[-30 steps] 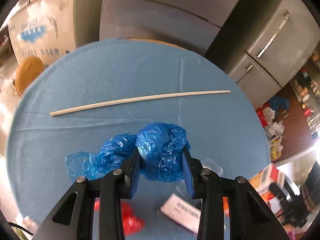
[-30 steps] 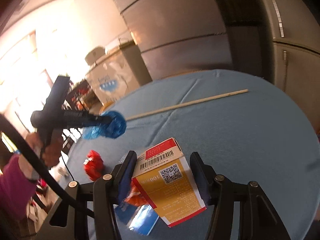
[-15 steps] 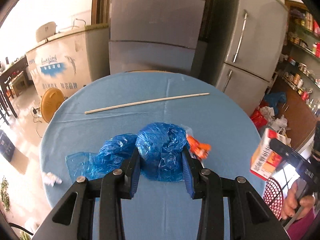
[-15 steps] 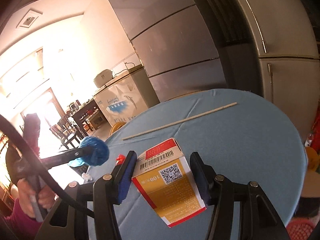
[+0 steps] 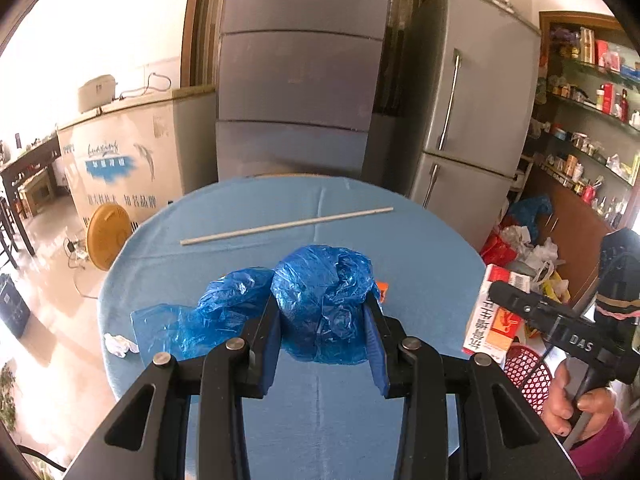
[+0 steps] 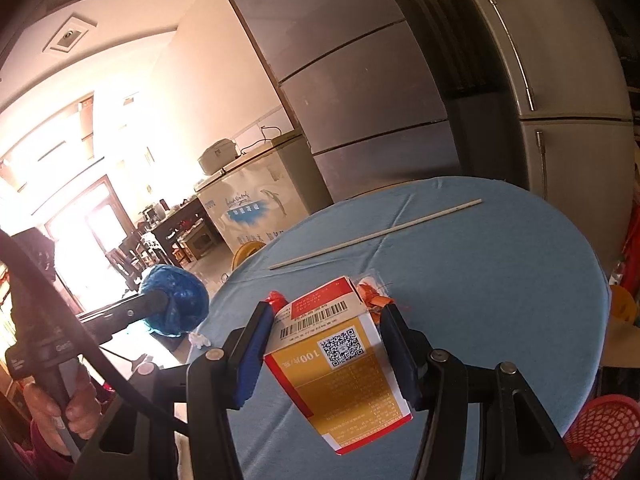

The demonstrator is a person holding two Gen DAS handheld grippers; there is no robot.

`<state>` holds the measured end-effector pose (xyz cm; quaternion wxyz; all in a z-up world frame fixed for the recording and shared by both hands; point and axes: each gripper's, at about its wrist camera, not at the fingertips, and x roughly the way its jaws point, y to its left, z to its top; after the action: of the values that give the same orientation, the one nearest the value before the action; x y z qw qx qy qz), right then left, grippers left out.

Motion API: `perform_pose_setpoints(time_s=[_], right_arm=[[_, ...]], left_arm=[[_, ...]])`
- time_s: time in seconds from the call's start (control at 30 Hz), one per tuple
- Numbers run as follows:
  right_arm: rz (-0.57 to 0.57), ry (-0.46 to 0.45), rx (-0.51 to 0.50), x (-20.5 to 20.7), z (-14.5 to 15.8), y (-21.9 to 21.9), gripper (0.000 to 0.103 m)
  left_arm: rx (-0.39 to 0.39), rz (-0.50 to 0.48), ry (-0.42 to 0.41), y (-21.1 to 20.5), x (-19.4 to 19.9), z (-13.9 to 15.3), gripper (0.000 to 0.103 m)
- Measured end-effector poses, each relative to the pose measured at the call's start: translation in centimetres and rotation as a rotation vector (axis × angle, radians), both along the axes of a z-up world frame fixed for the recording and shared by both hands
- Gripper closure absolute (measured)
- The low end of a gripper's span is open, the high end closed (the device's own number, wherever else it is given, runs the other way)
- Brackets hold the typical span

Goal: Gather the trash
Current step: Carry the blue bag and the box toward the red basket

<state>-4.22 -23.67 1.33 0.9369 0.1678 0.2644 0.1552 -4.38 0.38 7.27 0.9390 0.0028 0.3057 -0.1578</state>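
Note:
In the left wrist view my left gripper (image 5: 322,320) is shut on a crumpled blue plastic bag (image 5: 324,292), held above the blue tablecloth (image 5: 420,248); a loose tail of the bag hangs to the left. My right gripper (image 6: 328,344) is shut on a red, white and yellow carton (image 6: 344,372) with a barcode and a QR code. That carton (image 5: 490,316) also shows at the right of the left view. An orange wrapper (image 6: 372,296) and a red wrapper (image 6: 276,300) lie on the cloth behind the carton. A long pale stick (image 5: 286,226) lies across the far side of the table.
A red mesh basket (image 5: 524,376) stands on the floor right of the table. A bit of white crumpled paper (image 5: 120,345) shows at the table's left edge. Behind the table are a grey fridge (image 5: 468,120), a chest freezer (image 5: 132,160) and a heap of bags (image 5: 520,240).
Both grippers have risen and drawn back from the table with their loads still held. The right gripper and its carton have come into the left view at the right.

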Motion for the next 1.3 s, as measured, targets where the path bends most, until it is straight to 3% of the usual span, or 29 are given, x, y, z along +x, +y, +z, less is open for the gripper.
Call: perform_pose_setpoints(time_s=[0.43,1.3], right_arm=[[-0.035,-0.010,0.038,-0.7,0.1,-1.2,0.044],[-0.176,-0.059,0.121,-5.8,-0.1,-8.7,0.044]], left_arm=[[0.031,-0.025,-0.075,-1.4,-2.2,1.0,0.064],[0.085,-0.092,-0.095,-4.8,-4.0,1.5,0.064]])
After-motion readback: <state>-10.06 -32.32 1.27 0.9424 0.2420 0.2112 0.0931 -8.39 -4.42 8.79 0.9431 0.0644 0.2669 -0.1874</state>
